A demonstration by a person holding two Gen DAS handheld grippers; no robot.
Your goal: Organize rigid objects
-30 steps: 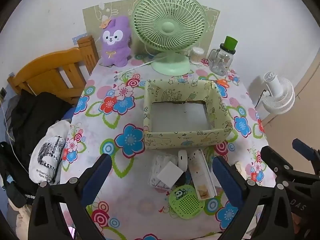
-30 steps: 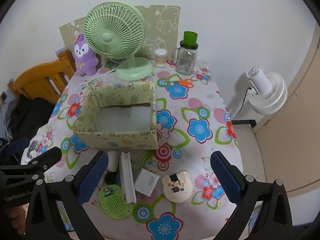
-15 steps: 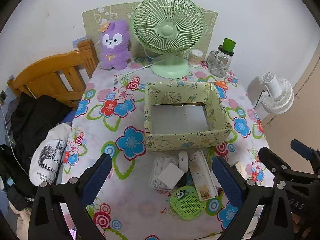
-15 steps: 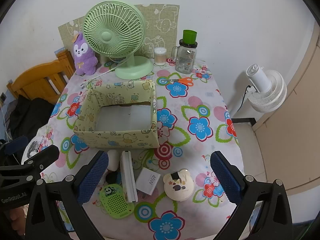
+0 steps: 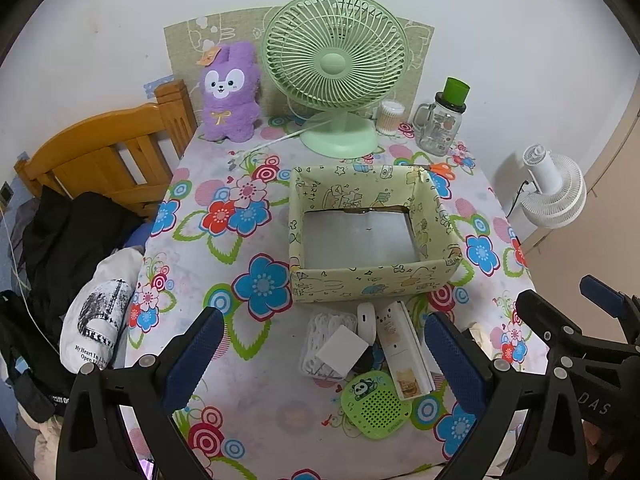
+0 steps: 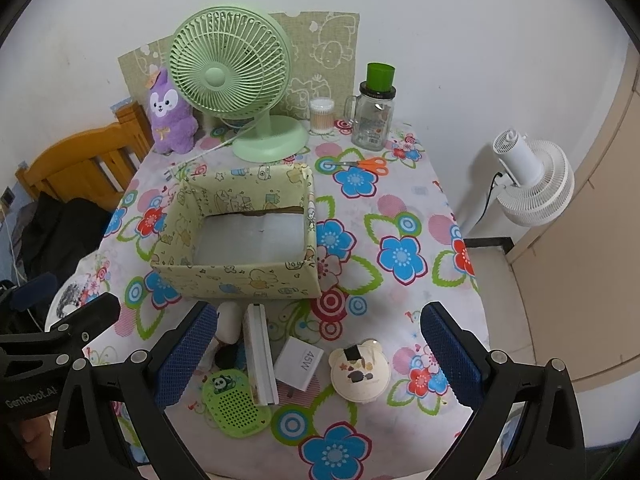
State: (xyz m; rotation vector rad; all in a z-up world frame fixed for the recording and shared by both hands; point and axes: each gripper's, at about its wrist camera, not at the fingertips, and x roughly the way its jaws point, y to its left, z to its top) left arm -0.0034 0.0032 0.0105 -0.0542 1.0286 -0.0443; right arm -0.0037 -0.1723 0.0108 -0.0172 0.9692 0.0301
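Floral tablecloth (image 5: pixel 248 376), empty patterned box (image 5: pixel 372 284) at middle. Items lie just before box: green speaker (image 6: pixel 235 403), white 45W charger (image 6: pixel 299 367), long white box (image 6: pixel 260 356). Left gripper (image 5: pixel 320 356) and right gripper (image 6: pixel 316 356) both spread wide, holding nothing. Judged: start step, nothing sorted; next, lower onto one item. Only right view shows bear-shaped case (image 6: pixel 359 370) whole.

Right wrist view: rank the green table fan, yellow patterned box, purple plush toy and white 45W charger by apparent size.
1. yellow patterned box, though it sits nearer than the fan
2. green table fan
3. purple plush toy
4. white 45W charger, despite being nearest
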